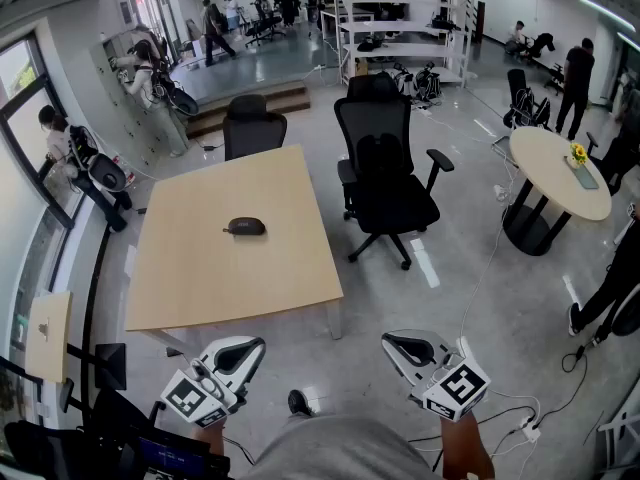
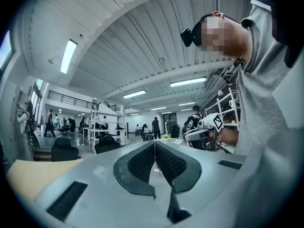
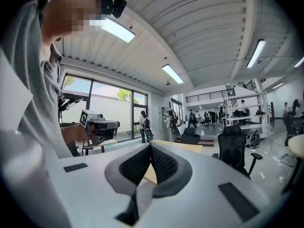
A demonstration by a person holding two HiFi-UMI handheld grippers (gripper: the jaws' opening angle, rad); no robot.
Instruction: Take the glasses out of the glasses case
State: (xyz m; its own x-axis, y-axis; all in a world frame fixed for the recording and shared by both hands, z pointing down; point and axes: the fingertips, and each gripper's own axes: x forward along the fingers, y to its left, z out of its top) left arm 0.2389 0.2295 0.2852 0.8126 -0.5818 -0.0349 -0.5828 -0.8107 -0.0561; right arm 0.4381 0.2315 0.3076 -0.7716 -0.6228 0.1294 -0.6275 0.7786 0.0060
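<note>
Head view — closed glasses case [image 1: 245, 226] on the desk [image 1: 200, 288], long axis crosswise, well ahead of the left hand-held gripper [image 1: 241, 350] — the nearer — and the right hand-held gripper [image 1: 402, 344], both with jaws together, empty.

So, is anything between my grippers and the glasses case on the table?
Nothing visible: only grey floor and bare light wooden table separate the dark oval glasses case from the left gripper and right gripper.

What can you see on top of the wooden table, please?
A dark glasses case lies on the table, near its middle and well away from the edges. The case is closed, so whatever is inside it cannot be seen.
</note>
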